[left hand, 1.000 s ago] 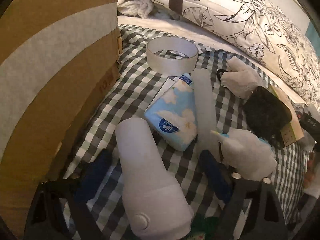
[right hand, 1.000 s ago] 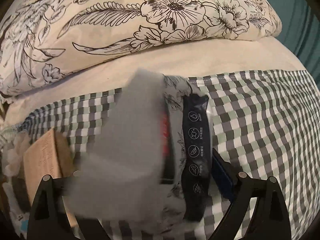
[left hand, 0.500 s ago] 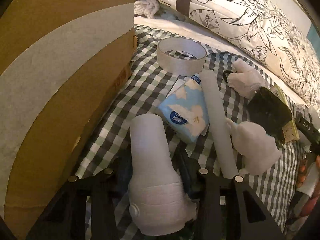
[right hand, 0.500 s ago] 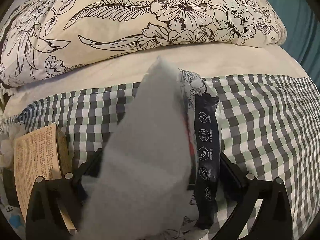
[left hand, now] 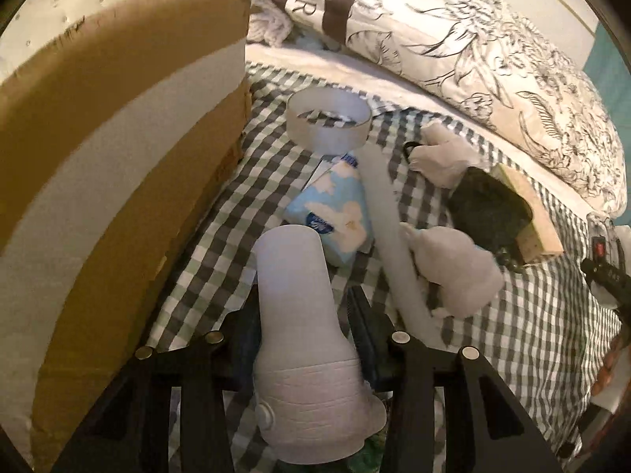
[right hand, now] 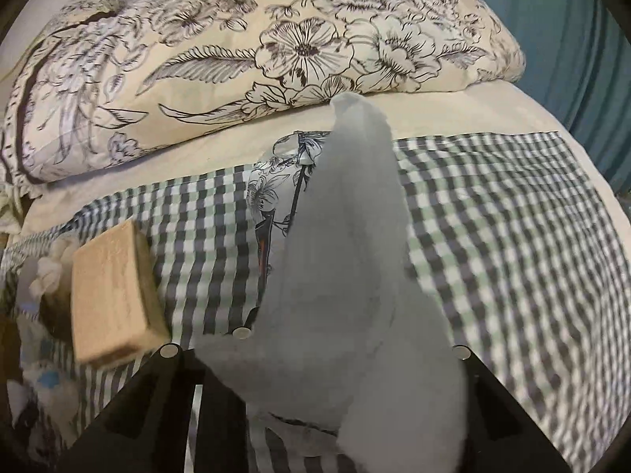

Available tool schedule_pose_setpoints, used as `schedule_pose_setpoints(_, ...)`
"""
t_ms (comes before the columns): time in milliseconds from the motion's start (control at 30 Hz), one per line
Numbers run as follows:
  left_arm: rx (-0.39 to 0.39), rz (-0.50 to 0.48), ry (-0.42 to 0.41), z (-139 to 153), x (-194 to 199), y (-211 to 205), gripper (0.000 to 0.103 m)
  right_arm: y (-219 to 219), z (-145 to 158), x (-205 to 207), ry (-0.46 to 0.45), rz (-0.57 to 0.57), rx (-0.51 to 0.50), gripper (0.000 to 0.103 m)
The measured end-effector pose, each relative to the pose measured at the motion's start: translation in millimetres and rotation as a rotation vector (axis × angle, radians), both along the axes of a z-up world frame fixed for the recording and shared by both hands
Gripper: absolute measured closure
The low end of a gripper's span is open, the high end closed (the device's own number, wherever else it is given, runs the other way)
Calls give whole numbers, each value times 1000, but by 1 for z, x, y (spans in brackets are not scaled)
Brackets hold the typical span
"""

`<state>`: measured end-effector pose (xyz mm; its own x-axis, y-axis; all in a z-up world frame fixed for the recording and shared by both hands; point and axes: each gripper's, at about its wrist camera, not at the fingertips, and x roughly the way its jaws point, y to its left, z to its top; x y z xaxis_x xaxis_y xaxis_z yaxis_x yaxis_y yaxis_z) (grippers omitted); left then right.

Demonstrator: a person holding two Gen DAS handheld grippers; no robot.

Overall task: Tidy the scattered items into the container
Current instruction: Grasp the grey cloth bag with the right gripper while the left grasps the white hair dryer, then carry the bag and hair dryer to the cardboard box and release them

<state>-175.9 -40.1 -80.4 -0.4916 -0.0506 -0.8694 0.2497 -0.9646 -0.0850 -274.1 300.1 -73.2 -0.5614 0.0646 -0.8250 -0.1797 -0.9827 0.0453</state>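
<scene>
Bottom centre of the left-wrist frame, your left gripper (left hand: 303, 339) is clamped on a smooth white flared bottle (left hand: 299, 315). Just beyond lie a soft blue tissue pack (left hand: 335, 213), a long white tube (left hand: 394, 244) and a translucent tape ring (left hand: 327, 122) on the checked cloth (left hand: 532, 315). The cardboard box (left hand: 118, 181), banded with pale tape, walls off the frame's left side.

In the right-wrist frame, your right gripper (right hand: 351, 347) is closing with a floppy grey-white packet (right hand: 347, 276) between its jaws, which hides its fingertips. A tan carton (right hand: 110, 291) sits lower left; the floral pillow (right hand: 276, 47) fills the top.
</scene>
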Motion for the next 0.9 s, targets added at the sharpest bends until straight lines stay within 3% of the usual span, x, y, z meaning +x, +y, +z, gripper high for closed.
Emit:
schedule_pose_setpoints(367, -5, -63, 47, 30, 36, 16, 61, -34, 47, 68, 15, 126, 13, 76)
schedule_pose_setpoints(900, -1, -79, 226, 121, 115, 4, 61, -101, 119, 183, 103, 346, -44, 76)
